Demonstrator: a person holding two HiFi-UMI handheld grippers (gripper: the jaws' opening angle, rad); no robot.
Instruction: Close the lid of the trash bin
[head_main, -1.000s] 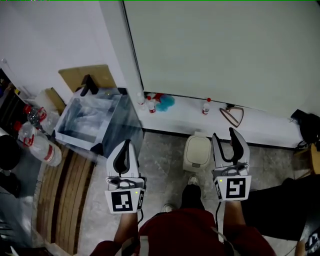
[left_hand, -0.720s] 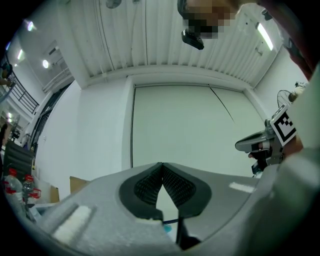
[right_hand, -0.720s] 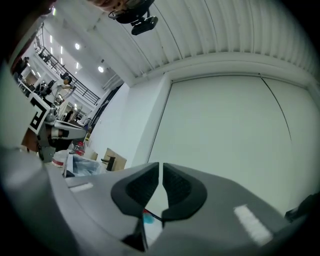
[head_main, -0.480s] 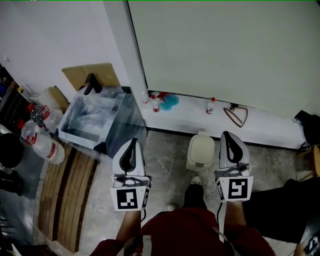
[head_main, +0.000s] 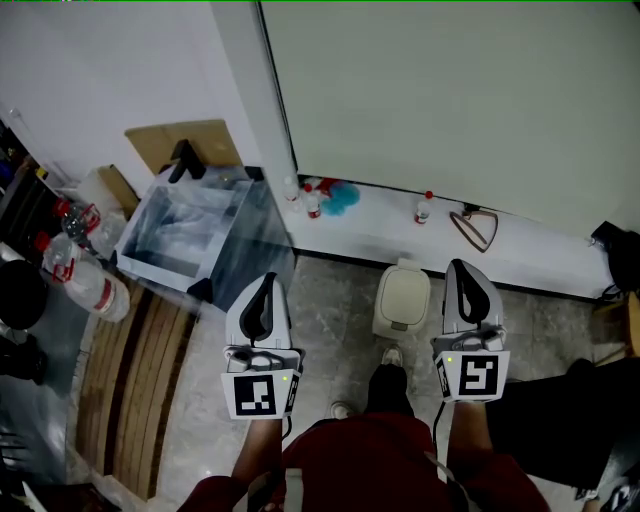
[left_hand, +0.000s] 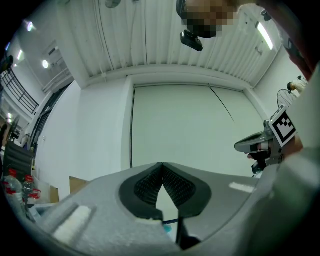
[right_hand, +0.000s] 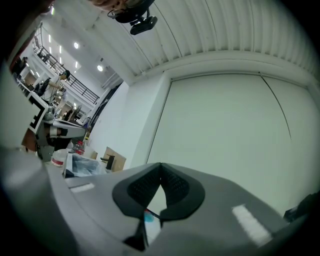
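A small beige trash bin (head_main: 402, 302) stands on the tiled floor against a white ledge, its lid lying flat on top. Both grippers are held at waist height above the floor, pointing at the wall. My left gripper (head_main: 262, 291) hangs to the bin's left; my right gripper (head_main: 470, 276) hangs just to its right. Neither touches the bin. In the left gripper view the jaws (left_hand: 161, 165) meet at the tips with nothing between them. The right gripper's jaws (right_hand: 160, 165) are likewise shut and empty. The bin appears in neither gripper view.
A clear plastic crate (head_main: 185, 235) lined with a bag stands at the left, with plastic bottles (head_main: 85, 285) and wooden slats (head_main: 130, 390) beside it. The ledge (head_main: 370, 225) carries small bottles, a blue object and a hanger (head_main: 475, 228). A dark bag (head_main: 620, 250) sits far right.
The right gripper's jaws, open a second ago, have shut on nothing. Both grippers otherwise hold their places; the head view has shifted slightly.
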